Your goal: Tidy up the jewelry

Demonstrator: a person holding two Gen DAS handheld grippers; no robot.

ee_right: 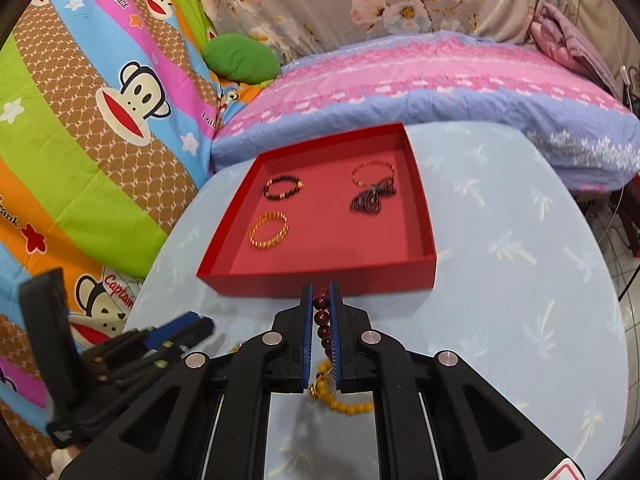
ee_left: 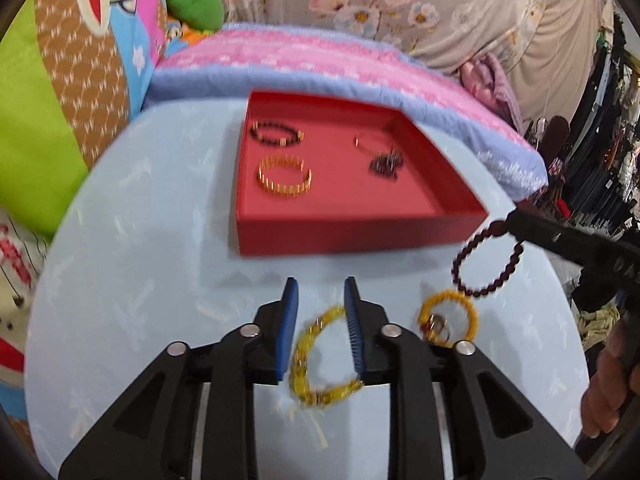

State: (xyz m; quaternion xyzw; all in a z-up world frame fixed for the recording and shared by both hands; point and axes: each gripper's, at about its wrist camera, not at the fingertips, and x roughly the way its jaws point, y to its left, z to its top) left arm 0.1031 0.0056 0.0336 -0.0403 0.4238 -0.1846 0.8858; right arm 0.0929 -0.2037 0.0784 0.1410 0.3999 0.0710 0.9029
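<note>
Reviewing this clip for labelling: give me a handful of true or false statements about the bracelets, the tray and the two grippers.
1. The right gripper is shut on the dark red bead bracelet. True.
2. The left gripper is clamped on a yellow bracelet. False: it stands open, with the blurred yellow bracelet below it on the table.
3. The red tray holds only one piece. False: it holds a black bead bracelet, a gold bracelet and a dark tangled piece with a thin bangle beside it.
4. A yellow bead bracelet lies on the table outside the tray. True.
5. The dark red bracelet lies inside the tray. False: it hangs from the right gripper, outside the tray.
</note>
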